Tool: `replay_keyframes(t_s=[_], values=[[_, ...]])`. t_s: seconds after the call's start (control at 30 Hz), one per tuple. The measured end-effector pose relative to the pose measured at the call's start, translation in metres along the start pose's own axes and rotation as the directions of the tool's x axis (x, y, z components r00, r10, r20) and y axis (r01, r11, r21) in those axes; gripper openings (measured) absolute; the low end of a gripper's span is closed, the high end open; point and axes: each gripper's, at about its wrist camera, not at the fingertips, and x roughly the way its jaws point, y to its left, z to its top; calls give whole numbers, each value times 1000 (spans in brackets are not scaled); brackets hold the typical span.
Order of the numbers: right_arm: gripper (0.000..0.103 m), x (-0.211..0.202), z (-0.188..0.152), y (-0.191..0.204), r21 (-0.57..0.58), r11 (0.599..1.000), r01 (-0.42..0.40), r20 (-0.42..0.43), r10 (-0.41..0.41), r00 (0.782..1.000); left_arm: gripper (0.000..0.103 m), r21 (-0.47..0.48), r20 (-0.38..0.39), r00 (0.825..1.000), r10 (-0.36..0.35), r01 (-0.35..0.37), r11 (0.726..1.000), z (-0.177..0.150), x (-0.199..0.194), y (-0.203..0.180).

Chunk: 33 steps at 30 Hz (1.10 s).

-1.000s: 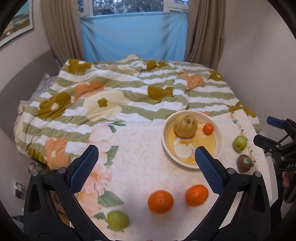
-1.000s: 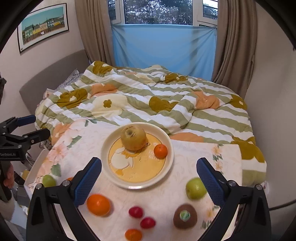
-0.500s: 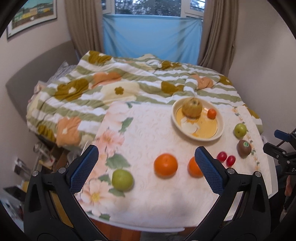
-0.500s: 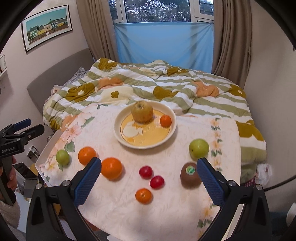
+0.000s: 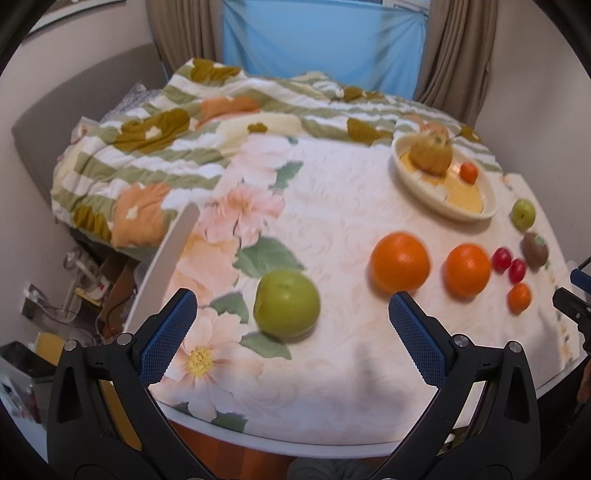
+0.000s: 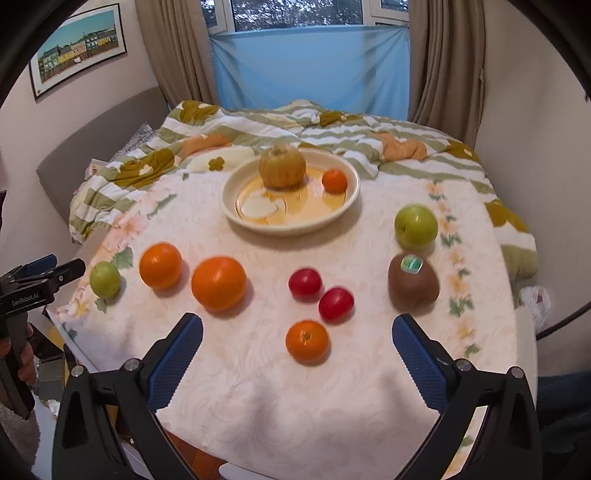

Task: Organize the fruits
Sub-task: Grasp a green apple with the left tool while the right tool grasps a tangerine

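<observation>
**Fruit scattered around a half-filled plate**

The cream plate (image 6: 291, 225) at the far side of the bench (image 6: 332, 398) holds a brownish pear (image 6: 282, 168) and a small mandarin (image 6: 334, 181). Loose on the floral cloth lie two oranges (image 6: 218, 283), two green apples (image 6: 416, 226), two red tomatoes (image 6: 305, 283), a kiwi (image 6: 413, 282) and another mandarin (image 6: 307, 341). Both the left gripper (image 5: 291, 328) and the right gripper (image 6: 297, 349) are spread apart, holding nothing. A bed with a striped quilt (image 6: 258, 129) stands beyond, under a curtained window (image 6: 310, 14).

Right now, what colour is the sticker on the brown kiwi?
Green and white, on top of the kiwi. The right wrist view shows it best.
</observation>
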Motion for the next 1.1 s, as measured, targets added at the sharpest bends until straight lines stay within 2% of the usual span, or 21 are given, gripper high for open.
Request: replay_keyframes(t_s=[0.3,0.47,0.63,0.67,0.7,0.8,0.9,0.97,1.1], values=[[102,36,-21,0,50,997,52,-66,-49,997,103,5,-56,998,-13,13,1000,-11,39,9],[101,45,-21,1,60,996,69,-81,-64,995,89,24,-96,995,-21,24,999,-10,54,7],[90,52,-20,3,67,995,73,-105,-65,992,79,36,-122,992,-27,31,999,-11,62,6],[88,54,-20,3,66,995,74,-108,-66,992,74,37,-127,992,-26,31,999,-11,63,6],[88,55,-20,3,65,995,74,-112,-66,991,70,35,-137,990,-25,31,999,-12,66,7],[85,58,-19,3,65,995,73,-121,-65,991,67,32,-139,990,-16,21,999,-11,68,7],[83,60,-19,3,65,995,72,-127,-63,990,58,35,-138,990,-35,40,999,-10,68,6],[76,61,-18,3,67,995,71,-136,-62,989,58,55,-137,990,-18,26,998,-9,68,3],[68,65,-16,3,77,995,70,-149,-58,987,58,72,-137,991,-12,23,997,-9,68,1]])
